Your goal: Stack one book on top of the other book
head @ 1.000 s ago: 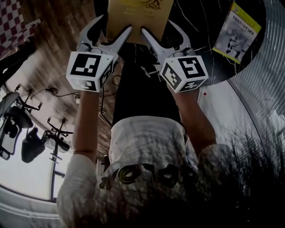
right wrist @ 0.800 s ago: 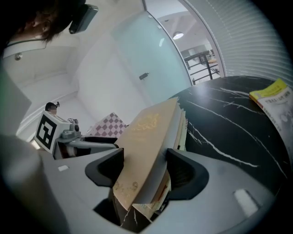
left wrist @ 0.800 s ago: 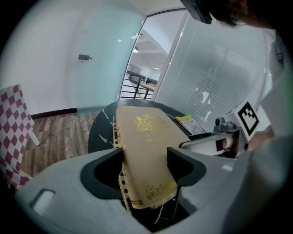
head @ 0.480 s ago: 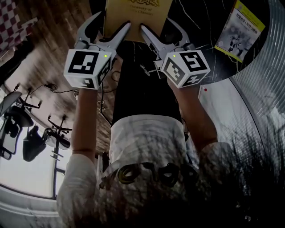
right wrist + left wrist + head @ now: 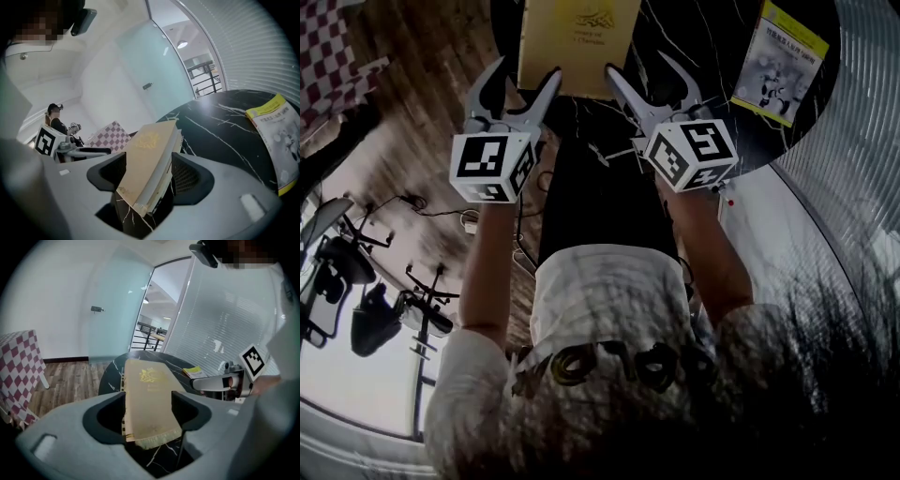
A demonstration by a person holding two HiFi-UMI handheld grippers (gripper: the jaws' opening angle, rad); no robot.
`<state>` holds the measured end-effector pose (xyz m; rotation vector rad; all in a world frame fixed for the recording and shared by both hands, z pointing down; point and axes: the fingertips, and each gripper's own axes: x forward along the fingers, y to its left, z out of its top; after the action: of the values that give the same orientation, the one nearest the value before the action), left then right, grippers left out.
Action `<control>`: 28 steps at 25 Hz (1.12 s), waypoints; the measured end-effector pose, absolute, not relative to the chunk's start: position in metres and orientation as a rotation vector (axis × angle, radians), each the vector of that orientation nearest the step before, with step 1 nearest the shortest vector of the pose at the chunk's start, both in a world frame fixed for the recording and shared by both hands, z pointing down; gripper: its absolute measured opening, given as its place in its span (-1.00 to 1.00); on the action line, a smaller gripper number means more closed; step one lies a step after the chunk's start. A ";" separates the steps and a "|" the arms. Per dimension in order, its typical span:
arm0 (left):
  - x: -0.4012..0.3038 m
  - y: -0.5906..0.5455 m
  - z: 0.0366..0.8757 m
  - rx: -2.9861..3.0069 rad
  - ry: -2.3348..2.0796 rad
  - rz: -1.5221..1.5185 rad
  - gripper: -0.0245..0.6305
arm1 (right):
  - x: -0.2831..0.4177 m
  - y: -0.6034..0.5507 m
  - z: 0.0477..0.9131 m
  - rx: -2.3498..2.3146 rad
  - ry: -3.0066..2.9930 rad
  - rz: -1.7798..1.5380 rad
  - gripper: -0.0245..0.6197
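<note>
A tan book (image 5: 577, 42) lies on the round black marble table (image 5: 694, 37), its near end towards me. My left gripper (image 5: 530, 67) stands open at the book's near left corner, its inner finger over the cover. In the left gripper view that corner of the tan book (image 5: 145, 376) shows in the gap between the jaws. My right gripper (image 5: 636, 62) stands open the same way at the near right corner, which is seen as a thick tan book (image 5: 152, 136) in the right gripper view. A second book (image 5: 780, 64), yellow and white, lies flat at the table's right.
Wooden floor (image 5: 422, 103) lies left of the table, with a red-checked cloth (image 5: 328, 37) at the far left. Black light stands (image 5: 356, 281) stand lower left. Ribbed glass wall (image 5: 853, 141) curves along the right. A person (image 5: 55, 117) stands far off.
Both grippers have drawn back a little towards me, so their inner fingertips reach less far over the tan cover. More of the cover shows. The jaws are as wide as before.
</note>
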<state>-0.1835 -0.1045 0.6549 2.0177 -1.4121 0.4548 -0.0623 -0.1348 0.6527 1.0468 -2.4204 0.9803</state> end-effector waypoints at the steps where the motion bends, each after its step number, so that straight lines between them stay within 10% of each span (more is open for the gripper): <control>1: -0.180 -0.102 0.646 2.030 -1.415 0.442 0.03 | -0.058 -0.134 0.643 1.055 -2.437 0.964 0.02; 28: -0.006 -0.018 0.359 2.619 -1.193 0.019 -0.33 | 0.027 -0.035 0.370 1.130 -2.862 0.443 -0.36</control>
<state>-0.0064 -0.0183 0.3591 2.6185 -1.1927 0.0191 0.0273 -0.0355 0.3699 1.1304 -2.8622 0.4430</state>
